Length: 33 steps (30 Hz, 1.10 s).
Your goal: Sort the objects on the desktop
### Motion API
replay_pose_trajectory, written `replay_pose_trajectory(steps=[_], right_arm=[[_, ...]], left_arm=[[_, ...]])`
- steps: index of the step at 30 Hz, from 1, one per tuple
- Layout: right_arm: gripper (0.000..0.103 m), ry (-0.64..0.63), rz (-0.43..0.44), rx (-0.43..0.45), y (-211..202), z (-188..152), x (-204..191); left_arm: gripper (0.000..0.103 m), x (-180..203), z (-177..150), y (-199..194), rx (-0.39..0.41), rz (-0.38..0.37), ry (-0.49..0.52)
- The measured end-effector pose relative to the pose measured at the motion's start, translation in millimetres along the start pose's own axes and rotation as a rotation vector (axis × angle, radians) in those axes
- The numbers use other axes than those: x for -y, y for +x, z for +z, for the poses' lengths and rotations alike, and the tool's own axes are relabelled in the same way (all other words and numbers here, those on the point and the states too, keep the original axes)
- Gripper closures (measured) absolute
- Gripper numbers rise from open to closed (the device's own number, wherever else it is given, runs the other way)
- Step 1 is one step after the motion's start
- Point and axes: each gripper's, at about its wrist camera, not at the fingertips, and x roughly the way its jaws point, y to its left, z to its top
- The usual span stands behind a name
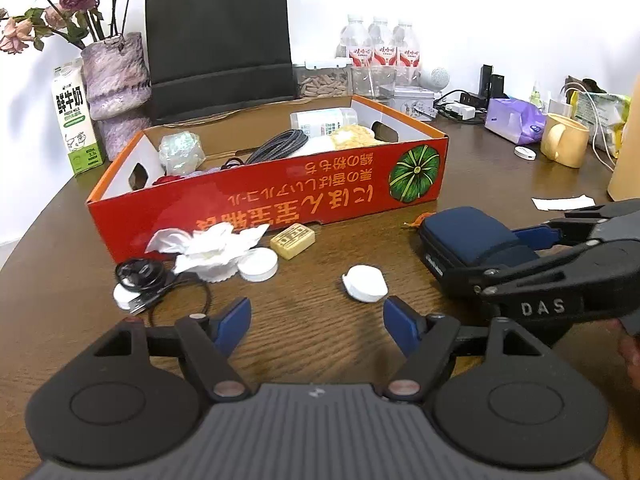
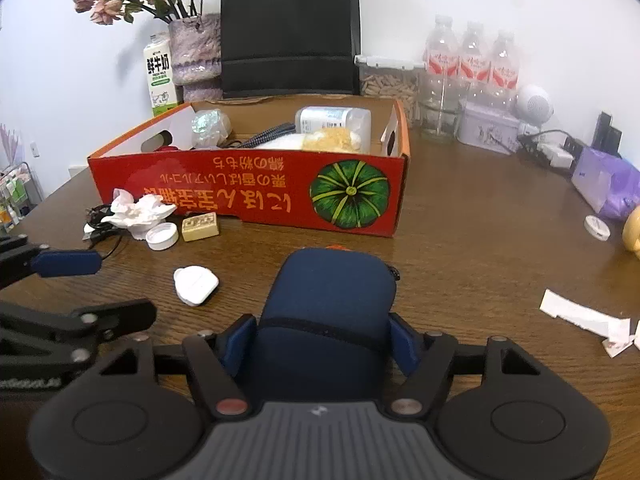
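A red cardboard box (image 1: 280, 196) (image 2: 248, 184) stands on the wooden table and holds a cable, a bottle and other items. My right gripper (image 2: 322, 344) is shut on a navy zip case (image 2: 332, 292), which also shows in the left wrist view (image 1: 472, 236). My left gripper (image 1: 316, 326) is open and empty, just short of a white plug (image 1: 365, 283) (image 2: 196, 285). In front of the box lie crumpled tissue (image 1: 212, 246), a white cap (image 1: 258, 265), a tan block (image 1: 293, 241) and a black cable (image 1: 140, 276).
Behind the box stand a black bag (image 1: 218, 36), a vase with flowers (image 1: 116, 80), a milk carton (image 1: 74, 120) and water bottles (image 1: 380, 46). To the right are a purple tissue pack (image 1: 516, 120), a yellow mug (image 1: 564, 140) and paper scraps (image 2: 580, 316).
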Motion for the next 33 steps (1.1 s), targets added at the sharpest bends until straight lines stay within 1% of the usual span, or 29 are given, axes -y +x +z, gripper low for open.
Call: replay_pose_trajectory(steps=[2, 4, 6, 7, 8, 9, 10, 11, 12, 13, 18, 24, 28, 33], right_arm=[[0.036, -0.003, 0.001, 0.004, -2, -1, 2], [0.038, -0.003, 0.005, 0.011, -3, -2, 4], [0.038, -0.003, -0.009, 0.02, -4, -3, 7], [0.038, 0.0, -0.008, 0.021, -4, -3, 10], [0.038, 0.007, 0.0, 0.022, -5, -4, 13], [0.038, 0.008, 0.005, 0.024, -6, -4, 15], [0.038, 0.005, 0.007, 0.026, -6, -5, 16], [0.038, 0.0, 0.009, 0.028, -6, -5, 16], [0.038, 0.001, 0.01, 0.032, -7, -6, 17], [0.038, 0.004, 0.012, 0.034, -7, -6, 17], [0.039, 0.011, 0.016, 0.05, -8, -7, 18], [0.039, 0.018, 0.019, 0.079, -14, -5, 17], [0.04, 0.012, 0.022, 0.12, -21, 4, 13], [0.041, -0.005, 0.031, 0.179, -29, 25, 1]], left_arm=[[0.028, 5, 3, 6, -0.002, 0.003, 0.0], [0.032, 10, 5, 10, 0.004, -0.004, 0.002], [0.035, 15, 7, 14, 0.007, 0.009, 0.013], [0.036, 16, 8, 17, 0.005, 0.015, 0.017], [0.039, 18, 9, 19, 0.0, 0.016, 0.019], [0.046, 19, 9, 22, -0.006, 0.012, 0.021], [0.05, 21, 9, 24, -0.012, 0.007, 0.025], [0.057, 23, 9, 26, -0.017, 0.001, 0.029], [0.068, 25, 9, 28, -0.021, -0.004, 0.034], [0.076, 27, 9, 29, -0.024, -0.01, 0.042], [0.076, 30, 7, 26, -0.009, -0.036, 0.047], [0.076, 24, 12, 20, 0.02, -0.029, 0.027], [0.076, 14, 20, 9, 0.066, -0.023, 0.01], [0.076, -6, 35, -2, 0.127, 0.003, -0.016]])
